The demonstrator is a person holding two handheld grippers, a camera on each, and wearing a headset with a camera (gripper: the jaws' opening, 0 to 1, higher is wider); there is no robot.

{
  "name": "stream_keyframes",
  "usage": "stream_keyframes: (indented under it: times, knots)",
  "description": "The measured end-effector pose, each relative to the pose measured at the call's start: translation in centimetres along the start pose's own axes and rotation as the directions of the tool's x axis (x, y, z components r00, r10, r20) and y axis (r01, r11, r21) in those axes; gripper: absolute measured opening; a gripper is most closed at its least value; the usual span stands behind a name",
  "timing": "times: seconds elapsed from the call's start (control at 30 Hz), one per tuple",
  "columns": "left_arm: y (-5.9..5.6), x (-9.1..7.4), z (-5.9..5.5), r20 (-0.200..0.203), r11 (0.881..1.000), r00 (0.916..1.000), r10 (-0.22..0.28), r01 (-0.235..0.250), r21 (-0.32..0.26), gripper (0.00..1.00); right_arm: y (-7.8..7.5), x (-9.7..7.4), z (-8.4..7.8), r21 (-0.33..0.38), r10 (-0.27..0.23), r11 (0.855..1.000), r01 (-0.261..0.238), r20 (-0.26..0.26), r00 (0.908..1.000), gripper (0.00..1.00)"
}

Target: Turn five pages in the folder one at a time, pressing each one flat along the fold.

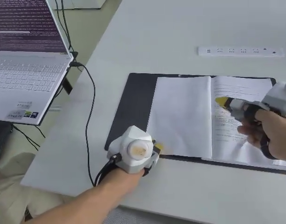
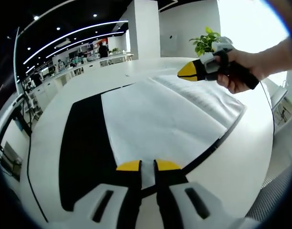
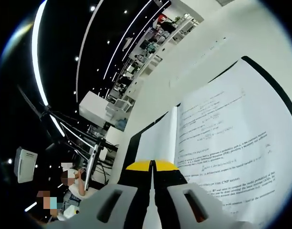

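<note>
1. Left gripper (image 1: pixel 156 148) sits nearest, at the near edge of the blank page (image 1: pixel 180 116), well to the left of the fold (image 1: pixel 211 116). Its yellow tips are drawn together with only a thin slit between them, and no paper can be seen gripped.
2. To the right of the fold, the right gripper (image 1: pixel 221 101) points toward it over the printed page (image 1: pixel 225 135). Its tips are pressed together. Whether they touch the paper cannot be told.
3. The folder (image 1: pixel 133 107) lies open on the white table (image 1: pixel 157 28), its black cover showing left of the blank page. The laptop (image 1: pixel 26 70) and its cable (image 1: pixel 89 126) are far left of the fold, and the power strip (image 1: pixel 241 51) lies beyond it.
4. The step looks like flattening the turned sheet along the fold.
5. To do it well, the person should bring the closed right tips down onto the blank page just left of the fold, then draw them along the crease in one slow stroke.
6. The left gripper should bear lightly on the near edge so the sheet does not slide or lift.
7. Pressure should be modest, since hard tips could crease or tear thin paper.
</note>
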State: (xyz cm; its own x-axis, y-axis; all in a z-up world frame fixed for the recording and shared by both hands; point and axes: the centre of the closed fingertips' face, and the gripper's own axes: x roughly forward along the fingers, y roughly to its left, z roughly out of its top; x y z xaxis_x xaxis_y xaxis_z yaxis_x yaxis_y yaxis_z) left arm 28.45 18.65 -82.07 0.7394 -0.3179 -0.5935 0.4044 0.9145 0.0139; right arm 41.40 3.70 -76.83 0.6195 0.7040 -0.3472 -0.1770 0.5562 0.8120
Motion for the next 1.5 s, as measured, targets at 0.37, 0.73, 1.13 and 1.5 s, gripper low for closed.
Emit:
stream_keyframes:
  times: [0.37,0.73,1.13,1.5]
  knots:
    - [0.0,-0.1,0.0,0.017,1.000,0.9998,0.008,-0.008,0.006,0.09,-0.6,3.8,-0.1,0.046,0.007,0.999,-0.002,-0.112,0.9937,0.00]
    - [0.0,-0.2,0.1,0.018,1.000,0.9996,0.020,-0.020,-0.006,0.09,-2.3,6.3,1.8,0.076,-0.026,0.997,0.034,-0.107,0.9939,0.00]
    - [0.1,-0.1,0.0,0.022,1.000,0.9994,0.026,-0.026,-0.015,0.09,-3.0,8.3,3.6,0.143,-0.028,0.989,0.034,-0.046,0.9985,0.00]
    - [0.0,-0.3,0.0,0.026,1.000,0.9994,0.025,-0.024,-0.014,0.09,-3.6,9.5,5.8,0.138,-0.057,0.989,0.053,0.027,0.9980,0.00]
